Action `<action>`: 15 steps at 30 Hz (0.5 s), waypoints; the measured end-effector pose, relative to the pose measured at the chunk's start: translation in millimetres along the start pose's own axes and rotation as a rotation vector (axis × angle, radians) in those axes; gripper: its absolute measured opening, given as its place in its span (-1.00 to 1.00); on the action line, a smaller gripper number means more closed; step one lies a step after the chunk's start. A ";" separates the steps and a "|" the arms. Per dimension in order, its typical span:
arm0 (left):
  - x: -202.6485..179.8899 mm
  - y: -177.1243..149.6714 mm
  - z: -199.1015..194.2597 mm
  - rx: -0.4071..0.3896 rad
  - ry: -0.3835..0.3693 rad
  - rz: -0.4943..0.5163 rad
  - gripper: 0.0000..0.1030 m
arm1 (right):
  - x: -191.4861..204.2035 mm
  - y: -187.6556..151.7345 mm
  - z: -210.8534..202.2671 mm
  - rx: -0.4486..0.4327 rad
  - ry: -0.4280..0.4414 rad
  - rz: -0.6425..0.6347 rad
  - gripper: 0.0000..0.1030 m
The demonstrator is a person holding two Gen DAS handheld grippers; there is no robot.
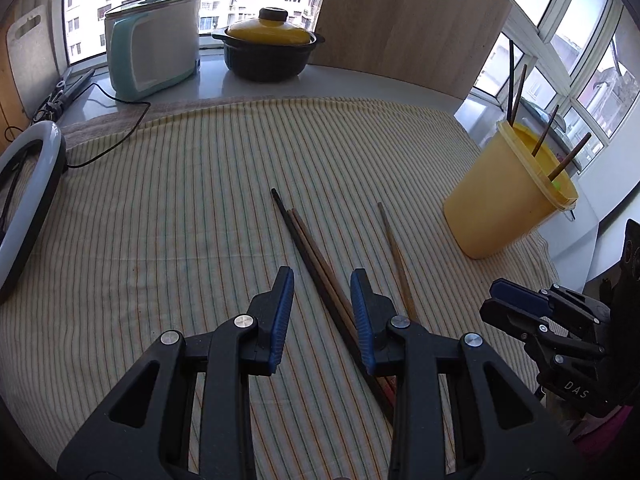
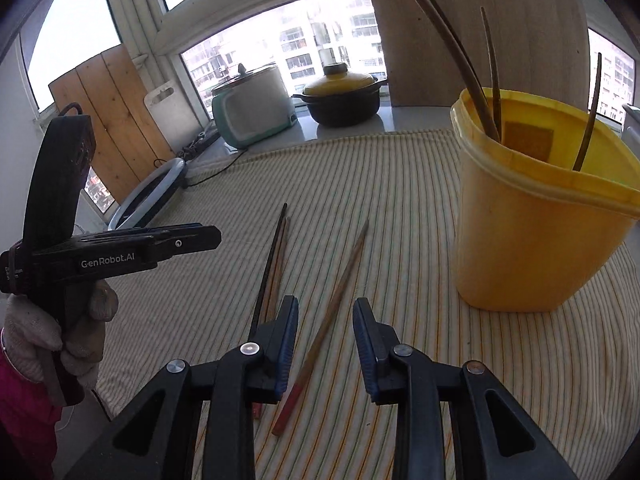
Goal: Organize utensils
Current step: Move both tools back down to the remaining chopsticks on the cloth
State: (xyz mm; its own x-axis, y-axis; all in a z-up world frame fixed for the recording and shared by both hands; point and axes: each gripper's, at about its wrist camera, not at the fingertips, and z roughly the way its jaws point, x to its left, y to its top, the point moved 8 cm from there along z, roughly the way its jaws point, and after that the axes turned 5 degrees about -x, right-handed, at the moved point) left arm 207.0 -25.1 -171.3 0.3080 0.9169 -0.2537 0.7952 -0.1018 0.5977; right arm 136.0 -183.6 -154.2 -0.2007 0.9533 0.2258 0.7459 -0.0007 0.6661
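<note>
My left gripper (image 1: 322, 316) and right gripper (image 2: 326, 344) both gaped empty; lower-centre, the touching chopstick pair (image 1: 316, 256) risked a double pickup, or rolling away.

- A striped cloth (image 1: 180, 208) (image 2: 400, 200) covers the work surface, over a pale counter (image 1: 224, 84) by the window.
- On the cloth lie three chopsticks: a black chopstick (image 1: 304, 248) (image 2: 269, 264) touching a brown chopstick (image 1: 320, 256) (image 2: 279, 264), and a lighter chopstick (image 1: 394, 252) (image 2: 340, 292) just beside them.
- A yellow tub (image 1: 504, 200) (image 2: 528, 240) stands upright on the cloth, chopsticks inside it.
- A ring light (image 1: 28, 200) (image 2: 148, 196) rests at the cloth's edge.
- A rice cooker (image 1: 154, 48) (image 2: 252, 108) and a lidded pot (image 1: 266, 50) (image 2: 340, 98) stand on the counter.
</note>
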 end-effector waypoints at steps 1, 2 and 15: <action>0.2 -4.3 5.0 0.019 0.000 0.001 -0.45 | -0.5 -2.5 4.6 0.009 -0.003 0.006 -0.44; 0.8 -8.6 10.4 0.038 -0.001 0.000 -0.45 | -0.8 -4.5 9.2 0.017 -0.010 0.010 -0.44; 11.8 -25.9 56.5 0.159 0.069 -0.048 -0.45 | 2.1 -11.4 37.5 0.069 -0.024 0.021 -0.44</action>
State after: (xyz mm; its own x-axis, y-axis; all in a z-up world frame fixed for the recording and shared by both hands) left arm 219.5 -33.4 -232.8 0.2351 0.9460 -0.2230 0.8826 -0.1116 0.4568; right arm 150.8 -170.3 -188.0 -0.1700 0.9603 0.2213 0.7919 -0.0005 0.6106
